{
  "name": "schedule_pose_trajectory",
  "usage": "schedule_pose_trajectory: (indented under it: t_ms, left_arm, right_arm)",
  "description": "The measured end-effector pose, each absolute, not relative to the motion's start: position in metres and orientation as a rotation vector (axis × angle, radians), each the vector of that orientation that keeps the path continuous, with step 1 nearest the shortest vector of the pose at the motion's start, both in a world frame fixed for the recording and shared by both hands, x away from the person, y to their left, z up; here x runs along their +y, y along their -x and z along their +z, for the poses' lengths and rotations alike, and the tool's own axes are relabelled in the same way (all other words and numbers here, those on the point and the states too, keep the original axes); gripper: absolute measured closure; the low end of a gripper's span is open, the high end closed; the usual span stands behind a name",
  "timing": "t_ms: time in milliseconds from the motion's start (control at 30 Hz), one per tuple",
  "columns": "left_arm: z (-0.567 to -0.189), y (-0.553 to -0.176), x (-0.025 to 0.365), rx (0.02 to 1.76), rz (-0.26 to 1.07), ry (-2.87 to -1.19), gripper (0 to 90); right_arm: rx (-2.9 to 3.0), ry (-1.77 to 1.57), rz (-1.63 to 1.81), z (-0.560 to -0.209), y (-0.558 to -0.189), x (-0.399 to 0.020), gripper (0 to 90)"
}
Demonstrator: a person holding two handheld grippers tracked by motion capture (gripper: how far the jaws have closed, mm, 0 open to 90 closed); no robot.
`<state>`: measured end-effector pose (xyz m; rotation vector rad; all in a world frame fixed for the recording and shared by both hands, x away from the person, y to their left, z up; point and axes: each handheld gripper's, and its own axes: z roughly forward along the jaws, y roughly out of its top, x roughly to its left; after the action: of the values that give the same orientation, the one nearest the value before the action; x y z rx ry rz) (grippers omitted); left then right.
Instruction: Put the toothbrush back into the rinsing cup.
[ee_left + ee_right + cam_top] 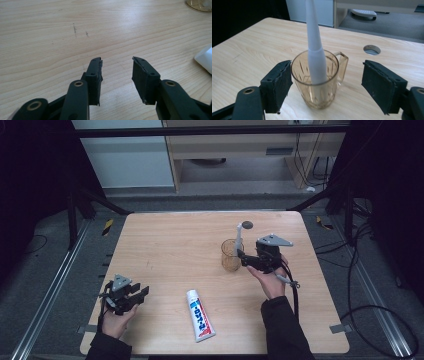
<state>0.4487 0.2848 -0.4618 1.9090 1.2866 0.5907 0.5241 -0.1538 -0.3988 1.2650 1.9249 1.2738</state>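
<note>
High view: left tongs (pixel 131 296) rest apart, empty, on the wooden surface (pixel 175 245); a toothpaste tube (pixel 200 315) lies midway; right tongs (pixel 246 258) stand apart beside the amber mug (pixel 231 256) holding a white toothbrush (pixel 240 237). Withdraw straight back to avoid tipping it.

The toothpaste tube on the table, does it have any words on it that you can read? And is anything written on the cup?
Toothpaste tube: blue lettering and red marks run along its white body, too small and blurred to read.
Glass mug: no words, just a cut pattern in the glass.
Electric toothbrush standing in the mug: plain white, no writing.
</note>
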Motion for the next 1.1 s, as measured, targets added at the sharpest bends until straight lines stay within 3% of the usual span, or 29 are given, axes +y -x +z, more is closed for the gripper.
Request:
schedule_pose_trajectory:
  t_ms: [233, 667, 1100]
  left_arm:
    - [-0.461, -0.446, 0.277, 1.268, 0.561, -1.927, 73.3]
    - [-0.463, -0.438, 0.254, 1.210, 0.472, -2.008, 87.1]
    - [-0.469, -0.427, 0.228, 1.101, 0.385, -2.128, 89.8]
  right_arm:
    - [1.958, -1.264, 1.257, -0.398, -0.506, -0.170, 24.6]
    - [2.009, -1.271, 1.212, -0.414, -0.480, -0.192, 25.7]
    - [2.047, -1.283, 1.170, -0.434, -0.464, -0.209, 25.0]
